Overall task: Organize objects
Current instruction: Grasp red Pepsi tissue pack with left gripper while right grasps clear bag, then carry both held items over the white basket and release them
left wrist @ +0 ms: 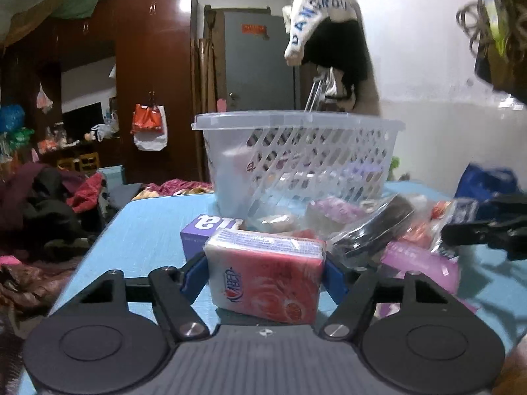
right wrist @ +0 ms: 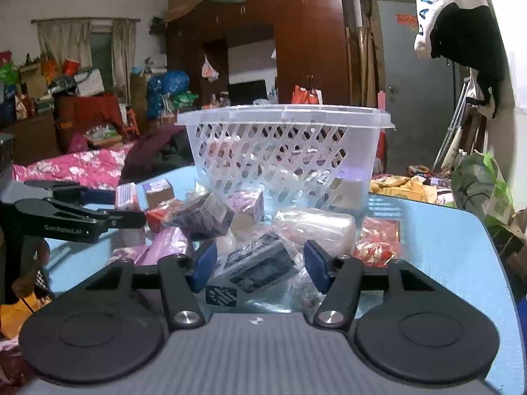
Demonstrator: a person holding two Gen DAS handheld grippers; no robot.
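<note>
My left gripper (left wrist: 265,268) is shut on a pink tissue pack (left wrist: 266,276), held just above the blue table (left wrist: 148,230). A clear lattice basket (left wrist: 296,158) stands behind it and holds a few items; it also shows in the right wrist view (right wrist: 283,154). My right gripper (right wrist: 260,263) is open, its blue pads on either side of a black packet in clear wrap (right wrist: 260,263) in the pile in front of the basket. The left gripper also shows at the left of the right wrist view (right wrist: 82,217).
A purple box (left wrist: 210,227), a round black tin (left wrist: 378,227) and pink packets (left wrist: 421,260) lie on the table. In the right wrist view, a clear-wrapped block (right wrist: 316,227), red packets (right wrist: 378,240) and small boxes (right wrist: 158,191) surround the pile. Table edges drop to a cluttered room.
</note>
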